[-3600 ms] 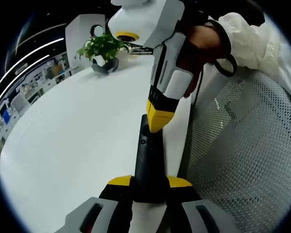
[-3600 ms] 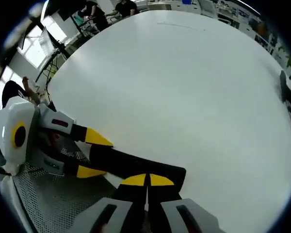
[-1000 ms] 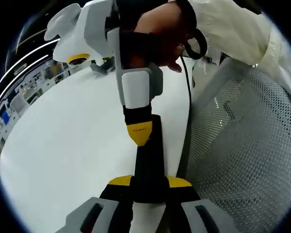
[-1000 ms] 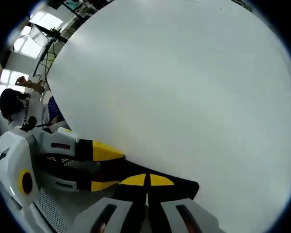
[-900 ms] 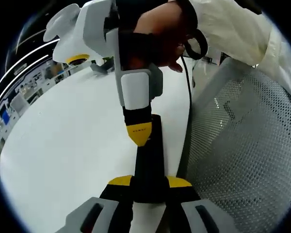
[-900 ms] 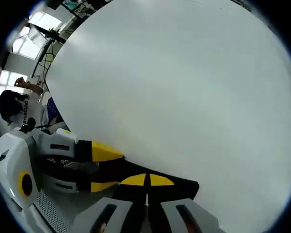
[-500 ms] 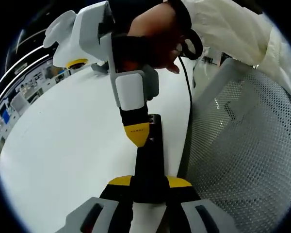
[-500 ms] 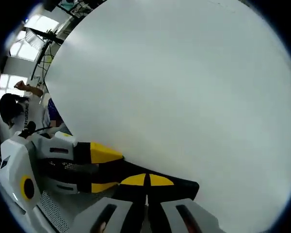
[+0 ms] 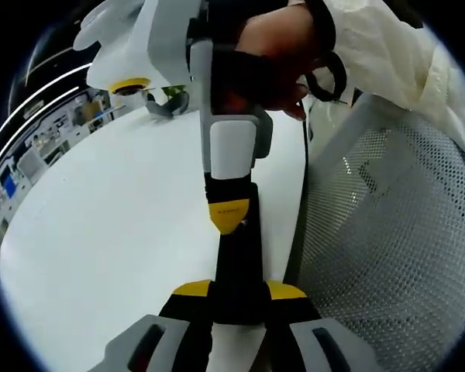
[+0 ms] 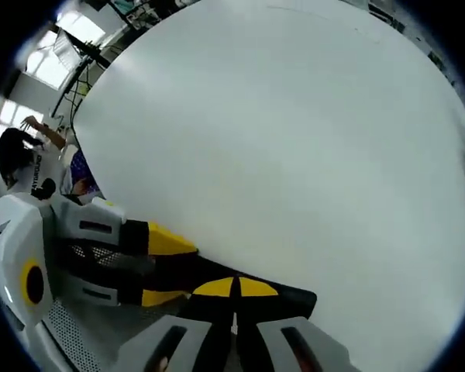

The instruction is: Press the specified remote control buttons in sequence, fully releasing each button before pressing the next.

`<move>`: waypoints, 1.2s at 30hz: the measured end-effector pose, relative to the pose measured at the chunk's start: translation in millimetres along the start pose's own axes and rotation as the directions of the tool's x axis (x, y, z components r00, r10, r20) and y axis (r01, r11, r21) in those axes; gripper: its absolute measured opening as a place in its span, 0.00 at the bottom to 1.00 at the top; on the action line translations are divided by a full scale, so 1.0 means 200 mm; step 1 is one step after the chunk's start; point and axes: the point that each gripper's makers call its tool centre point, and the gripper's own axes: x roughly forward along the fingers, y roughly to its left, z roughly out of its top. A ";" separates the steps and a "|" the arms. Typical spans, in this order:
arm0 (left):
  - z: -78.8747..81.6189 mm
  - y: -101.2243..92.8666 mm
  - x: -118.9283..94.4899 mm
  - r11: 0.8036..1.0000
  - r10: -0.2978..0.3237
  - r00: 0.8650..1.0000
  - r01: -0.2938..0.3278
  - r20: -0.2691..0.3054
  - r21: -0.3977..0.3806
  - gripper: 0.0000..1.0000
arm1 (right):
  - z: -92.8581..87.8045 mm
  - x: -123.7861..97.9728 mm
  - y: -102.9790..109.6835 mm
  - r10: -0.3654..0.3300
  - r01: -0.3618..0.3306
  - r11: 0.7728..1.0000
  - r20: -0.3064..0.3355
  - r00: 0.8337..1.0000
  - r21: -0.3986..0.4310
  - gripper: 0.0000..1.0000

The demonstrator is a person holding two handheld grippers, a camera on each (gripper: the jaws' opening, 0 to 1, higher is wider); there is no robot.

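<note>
Black remote (image 9: 238,260) is what we're clamping in our left gripper (image 9: 239,291), while our right gripper (image 9: 229,217) (fingers closed) is touching it over the counter (image 9: 101,225).

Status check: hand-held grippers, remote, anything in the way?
Left hand-held gripper shut on the remote, at the white table edge. Right hand-held gripper shut, tip down on the remote's face. Nothing in the way.

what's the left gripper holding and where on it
The left gripper clamps the long black remote control at its near end; the right gripper, shut, presses its tip on the remote's face.
</note>
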 end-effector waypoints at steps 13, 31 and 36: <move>0.00 0.00 0.00 1.000 -0.001 1.000 0.001 -0.001 0.001 0.24 | -0.06 -0.02 0.02 0.046 -0.045 0.998 -0.021 0.999 0.052 0.00; 0.00 0.00 0.00 1.000 -0.002 1.000 0.002 -0.001 0.004 0.24 | -0.06 -0.01 0.01 0.053 -0.054 0.997 0.018 0.998 0.062 0.00; 0.00 0.00 0.00 1.000 -0.003 1.000 0.003 0.003 0.004 0.24 | -0.06 -0.01 0.02 0.040 -0.041 0.998 0.014 0.999 0.049 0.00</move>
